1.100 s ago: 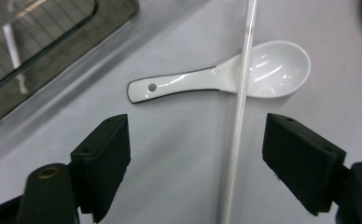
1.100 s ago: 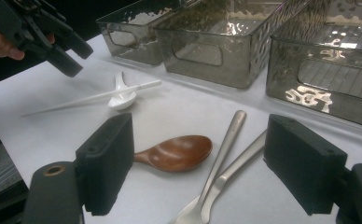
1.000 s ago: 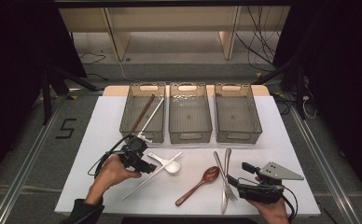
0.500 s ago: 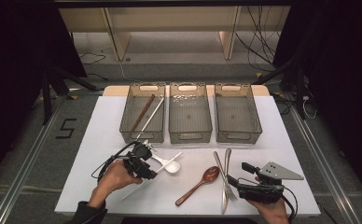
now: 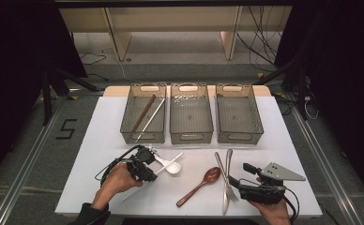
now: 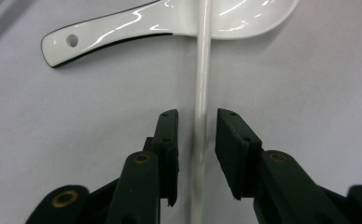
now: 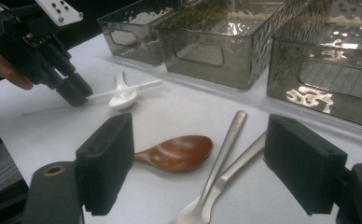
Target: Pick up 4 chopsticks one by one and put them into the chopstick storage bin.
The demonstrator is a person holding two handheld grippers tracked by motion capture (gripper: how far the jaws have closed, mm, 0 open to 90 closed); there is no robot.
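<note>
We find the left gripper [image 6: 196, 126] lowered over a white chopstick [image 6: 201, 74] that lies on the white table [image 5: 292, 140]. Its jaws have just been closing and now stand one on each side of the stick. A narrow gap shows on both sides in the left gripper view, so we record them as apart, not yet clamped.

The chopstick lies near the table's front left. Its far end rests across the bowl of a white soup spoon [image 6: 170, 21], touching it. In the high view the same gripper [image 5: 145, 164] sits just in front of the left bin [image 5: 142, 136].

The right gripper [image 7: 200, 168] is held at the front right with its jaws wide apart and nothing between them. Ahead of it we note a wooden spoon [image 7: 177, 153], a metal spoon [image 7: 226, 140] and a fork [image 7: 235, 168], close together on the table.

Three grey bins stand in a row at the back. The left bin holds a brown chopstick [image 5: 143, 113] and a second white chopstick [image 5: 151, 119]. The middle bin [image 5: 191, 136] and the right bin [image 5: 238, 136] have bare floors.
</note>
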